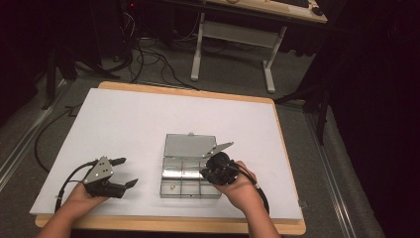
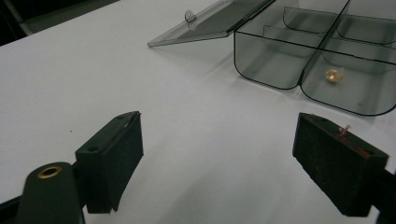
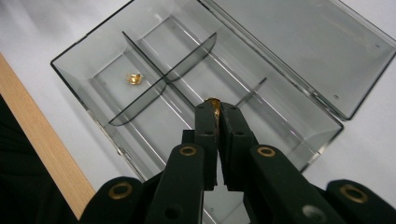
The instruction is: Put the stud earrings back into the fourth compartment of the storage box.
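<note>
A clear plastic compartment box lies open on the white table, its lid laid flat behind it. One small gold piece rests in the front left compartment. My right gripper hovers over the box's right side, shut on a second small gold piece pinched at its tips. In the high view that right gripper sits above the box's right half. My left gripper rests on the table left of the box, its jaws wide open with nothing between the pads.
The white board covers a wooden table whose front edge runs close to the box. Cables trail from both grippers. Behind the table stand a desk frame and loose floor cables.
</note>
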`<state>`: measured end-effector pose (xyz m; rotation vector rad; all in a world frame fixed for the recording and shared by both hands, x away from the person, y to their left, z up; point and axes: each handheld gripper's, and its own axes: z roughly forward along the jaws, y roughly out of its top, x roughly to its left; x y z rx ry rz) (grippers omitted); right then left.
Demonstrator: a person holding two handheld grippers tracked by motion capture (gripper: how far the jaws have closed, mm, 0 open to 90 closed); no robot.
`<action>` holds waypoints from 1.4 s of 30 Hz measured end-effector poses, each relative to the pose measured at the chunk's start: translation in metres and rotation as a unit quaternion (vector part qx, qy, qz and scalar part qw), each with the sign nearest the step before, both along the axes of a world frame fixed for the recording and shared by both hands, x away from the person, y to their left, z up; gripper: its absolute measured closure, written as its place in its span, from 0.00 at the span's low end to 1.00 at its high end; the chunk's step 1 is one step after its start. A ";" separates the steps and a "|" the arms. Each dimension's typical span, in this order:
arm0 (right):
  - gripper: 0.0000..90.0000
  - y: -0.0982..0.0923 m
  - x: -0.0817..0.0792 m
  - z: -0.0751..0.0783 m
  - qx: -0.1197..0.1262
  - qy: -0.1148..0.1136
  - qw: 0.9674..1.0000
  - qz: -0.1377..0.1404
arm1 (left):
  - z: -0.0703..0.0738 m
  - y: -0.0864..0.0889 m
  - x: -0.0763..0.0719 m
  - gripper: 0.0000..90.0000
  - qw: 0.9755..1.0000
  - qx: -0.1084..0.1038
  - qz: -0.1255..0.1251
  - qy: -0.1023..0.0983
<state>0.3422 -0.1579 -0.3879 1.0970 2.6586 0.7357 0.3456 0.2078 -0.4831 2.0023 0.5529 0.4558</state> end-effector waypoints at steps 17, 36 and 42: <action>0.97 0.039 0.000 -0.008 -0.024 0.007 0.998 0.053 | 0.000 0.000 0.000 0.18 1.000 0.001 0.004 -0.002; 0.97 0.080 -0.001 -0.035 -0.038 0.018 0.994 0.096 | 0.000 -0.001 -0.001 0.19 1.000 0.006 0.002 -0.003; 0.97 0.082 0.001 -0.041 -0.047 0.018 0.994 0.092 | 0.000 -0.001 -0.001 0.19 1.000 0.006 0.000 -0.003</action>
